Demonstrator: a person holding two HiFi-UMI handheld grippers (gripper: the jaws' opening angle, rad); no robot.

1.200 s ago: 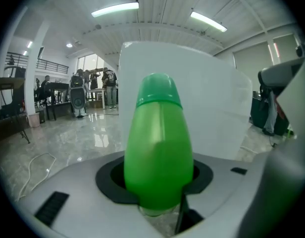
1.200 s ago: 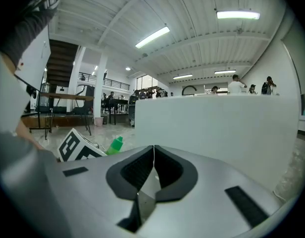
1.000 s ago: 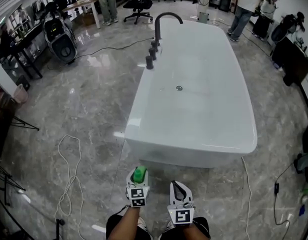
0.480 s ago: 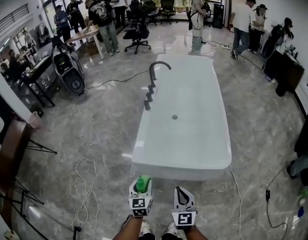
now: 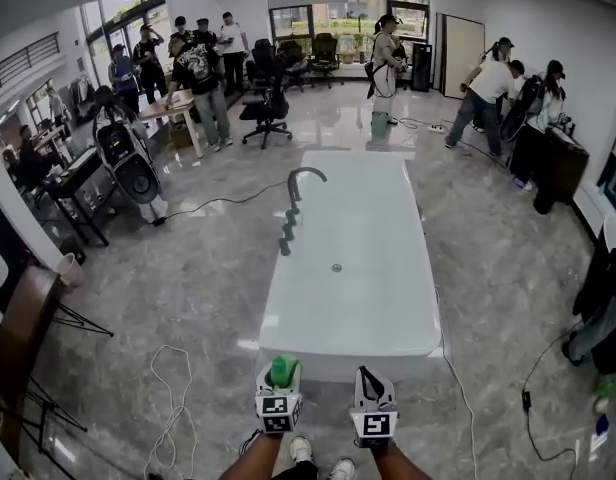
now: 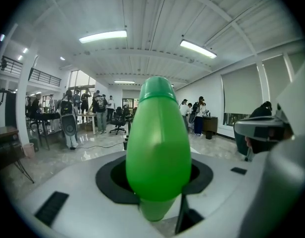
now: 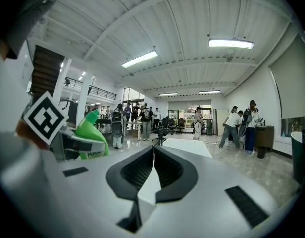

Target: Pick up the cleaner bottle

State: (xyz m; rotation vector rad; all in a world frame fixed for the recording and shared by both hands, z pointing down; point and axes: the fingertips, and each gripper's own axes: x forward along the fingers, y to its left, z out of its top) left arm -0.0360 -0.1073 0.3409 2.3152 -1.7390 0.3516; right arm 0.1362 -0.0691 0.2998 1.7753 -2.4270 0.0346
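the left gripper [image 5: 277,386] has its jaws clamped on the green cleaner bottle [image 6: 158,148], cap end outward, so the bottle is off the floor [image 5: 188,268] and held in front of the person, just short of the near end of the bathtub [image 5: 338,344]. the right gripper [image 7: 153,168] beside it has its jaws pressed together on nothing. the bottle looks smooth and tapered, so i judge a quick swing or slackened squeeze could let it slide forward and drop. the white bathtub holds nothing visible, only its drain [image 5: 336,267].

Bottle [image 6: 158,148] in left gripper [image 5: 279,370], before bathtub [image 5: 373,313]
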